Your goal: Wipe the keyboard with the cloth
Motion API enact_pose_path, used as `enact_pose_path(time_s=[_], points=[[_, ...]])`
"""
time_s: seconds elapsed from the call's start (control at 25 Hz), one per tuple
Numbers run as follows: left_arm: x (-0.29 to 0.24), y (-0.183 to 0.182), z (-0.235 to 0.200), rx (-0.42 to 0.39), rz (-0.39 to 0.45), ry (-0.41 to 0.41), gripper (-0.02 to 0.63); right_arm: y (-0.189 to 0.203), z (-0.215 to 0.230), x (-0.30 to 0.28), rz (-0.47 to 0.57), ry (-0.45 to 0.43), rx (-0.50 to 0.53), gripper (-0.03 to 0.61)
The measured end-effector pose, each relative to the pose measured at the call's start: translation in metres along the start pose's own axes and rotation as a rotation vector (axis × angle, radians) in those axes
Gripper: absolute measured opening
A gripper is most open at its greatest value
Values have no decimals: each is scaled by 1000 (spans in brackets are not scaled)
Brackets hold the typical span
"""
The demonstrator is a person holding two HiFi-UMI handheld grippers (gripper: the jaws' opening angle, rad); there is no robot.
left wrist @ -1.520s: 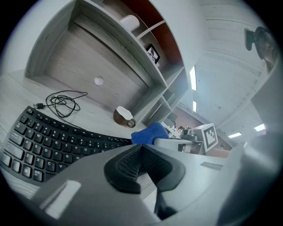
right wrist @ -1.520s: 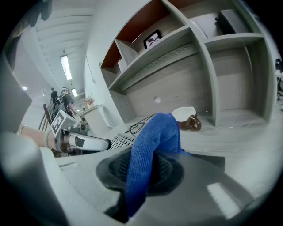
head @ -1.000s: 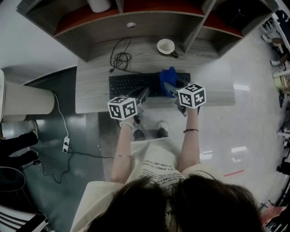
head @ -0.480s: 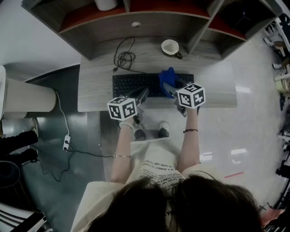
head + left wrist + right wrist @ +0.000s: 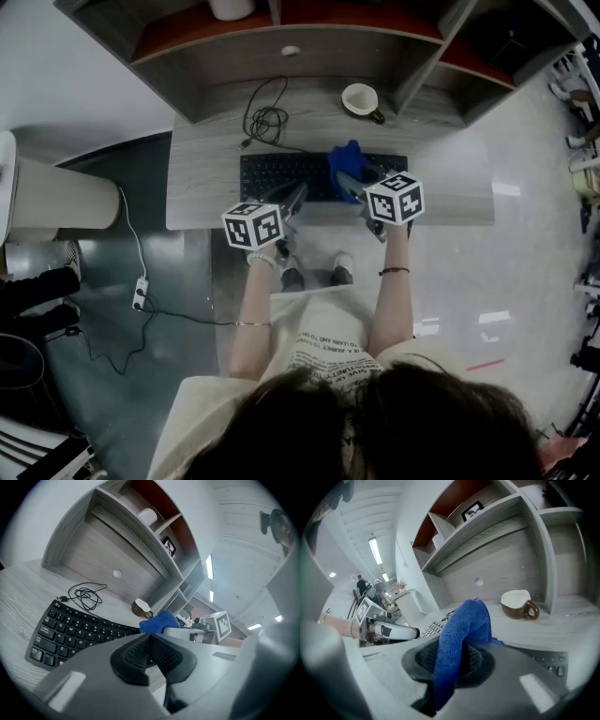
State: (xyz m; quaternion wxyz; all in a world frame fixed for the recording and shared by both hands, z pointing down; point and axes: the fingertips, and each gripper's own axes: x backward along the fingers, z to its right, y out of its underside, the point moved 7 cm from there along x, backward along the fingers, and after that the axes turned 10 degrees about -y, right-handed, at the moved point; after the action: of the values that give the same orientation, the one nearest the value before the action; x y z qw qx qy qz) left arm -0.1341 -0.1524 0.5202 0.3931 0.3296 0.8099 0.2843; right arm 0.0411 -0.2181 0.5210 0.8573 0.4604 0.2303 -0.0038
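Observation:
A black keyboard (image 5: pixel 291 174) lies on the grey wooden desk (image 5: pixel 206 178), its cable coiled behind it. My right gripper (image 5: pixel 351 178) is shut on a blue cloth (image 5: pixel 346 160) and holds it over the keyboard's right part. In the right gripper view the blue cloth (image 5: pixel 461 634) hangs between the jaws. My left gripper (image 5: pixel 293 195) hovers at the keyboard's front edge, jaws shut with nothing between them. The left gripper view shows the keyboard (image 5: pixel 75 629) ahead and the cloth (image 5: pixel 158 622) beyond it.
A brown cup (image 5: pixel 362 99) with a white inside stands behind the keyboard's right end. A coiled black cable (image 5: pixel 266 120) lies at the back. Shelving (image 5: pixel 309 37) rises behind the desk. The person's feet (image 5: pixel 314 272) are under the desk front. A power strip (image 5: pixel 139 291) lies on the floor at left.
Both grippers hold nearly the same place over the keyboard. The head camera has shifted slightly, so the desk sits a little further right and lower in view.

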Motion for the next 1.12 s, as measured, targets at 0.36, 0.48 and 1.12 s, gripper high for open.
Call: enact_pose_path(time_s=[0.36, 0.48, 1.12], points=[[13, -3, -14, 5, 8, -19, 2, -1, -7, -16, -3, -16, -5, 58], [17, -4, -18, 7, 12, -22, 2, -3, -11, -23, -3, -25, -2, 58], [31, -8, -39, 11, 14, -34, 2, -6, -24, -51, -12, -51, 3, 58]])
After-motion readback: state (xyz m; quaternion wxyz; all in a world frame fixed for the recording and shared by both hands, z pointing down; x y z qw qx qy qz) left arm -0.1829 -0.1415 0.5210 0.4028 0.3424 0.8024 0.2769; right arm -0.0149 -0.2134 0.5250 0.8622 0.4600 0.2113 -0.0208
